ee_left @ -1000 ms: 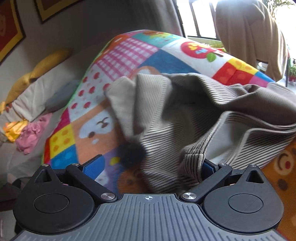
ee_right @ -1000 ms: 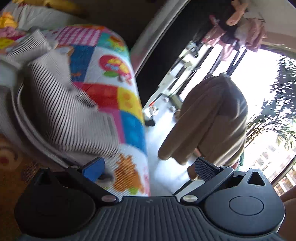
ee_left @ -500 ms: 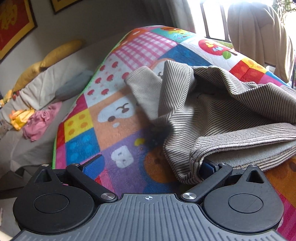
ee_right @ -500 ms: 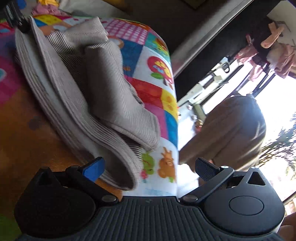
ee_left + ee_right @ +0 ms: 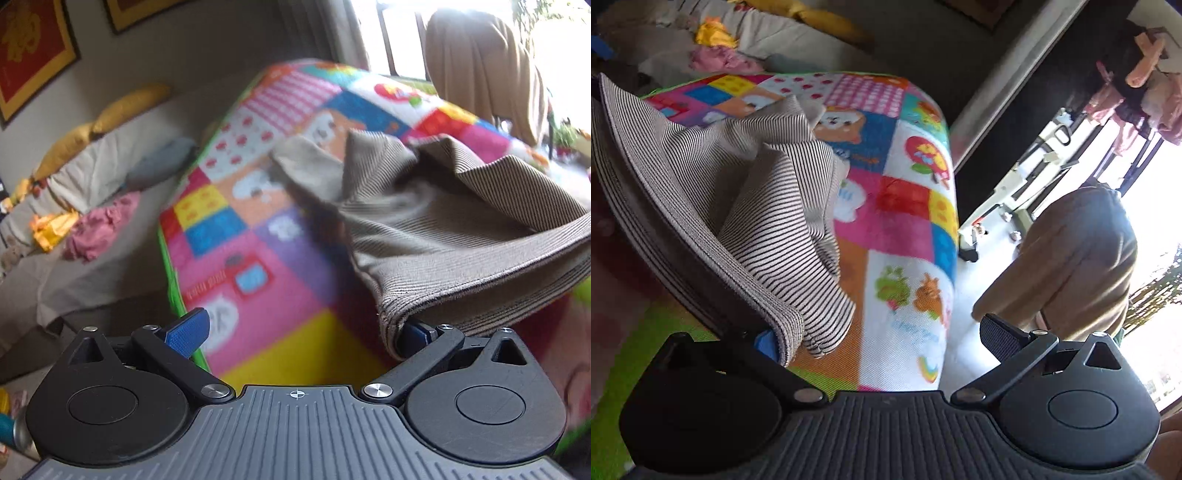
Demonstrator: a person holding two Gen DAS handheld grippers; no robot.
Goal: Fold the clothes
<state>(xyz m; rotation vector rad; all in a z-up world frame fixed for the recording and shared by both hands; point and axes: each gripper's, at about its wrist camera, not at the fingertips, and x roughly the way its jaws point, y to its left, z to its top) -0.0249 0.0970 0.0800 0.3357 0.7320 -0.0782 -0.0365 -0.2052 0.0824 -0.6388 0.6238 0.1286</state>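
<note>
Left wrist shows my left tongs (image 5: 299, 328) spread wide, striped garment (image 5: 461, 236) draped on one finger; right tongs (image 5: 882, 332) likewise, supporting the fold.

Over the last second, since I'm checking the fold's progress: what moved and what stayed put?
The striped garment went from a raised, bunched heap to a flatter fold on the colourful mat, its thick folded edge now nearest both grippers. Both cameras' views shifted along the mat. Unchanged: the left gripper and right gripper stay wide open, each with one finger under the cloth's edge.
</note>
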